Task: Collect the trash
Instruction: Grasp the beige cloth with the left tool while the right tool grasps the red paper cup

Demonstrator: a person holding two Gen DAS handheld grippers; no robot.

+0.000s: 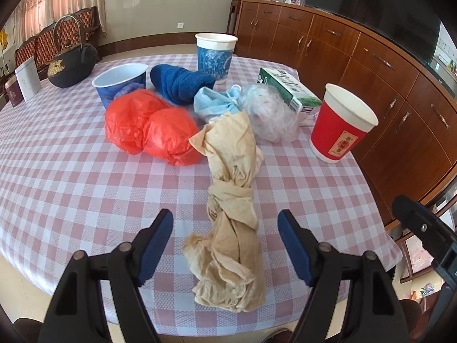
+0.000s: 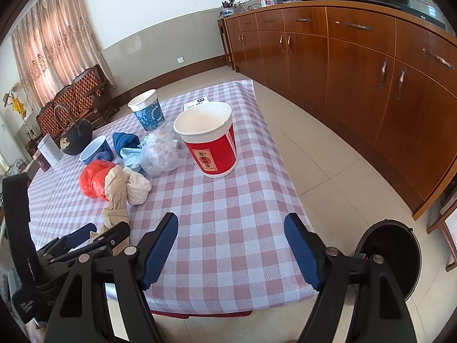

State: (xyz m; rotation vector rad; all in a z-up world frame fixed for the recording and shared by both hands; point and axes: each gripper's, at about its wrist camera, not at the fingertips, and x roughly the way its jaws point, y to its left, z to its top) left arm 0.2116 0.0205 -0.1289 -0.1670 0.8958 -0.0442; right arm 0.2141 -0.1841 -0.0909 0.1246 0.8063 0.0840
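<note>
The left gripper (image 1: 225,245) is spread wide with the near end of the knotted tan cloth (image 1: 231,223) lying between its two pads, not touching either; the cloth's long axis runs straight away from that gripper toward the red plastic bag (image 1: 148,125), so the pads would likely close across its width. The right gripper (image 2: 231,245) is also spread and holds nothing, over bare tablecloth (image 2: 228,200) well to the right of the cloth, with the dark bin (image 2: 400,260) on the floor further right.

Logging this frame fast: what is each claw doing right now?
Left claw: open, straddling the tan rag, not gripping.
Right claw: open, holding nothing.
</note>
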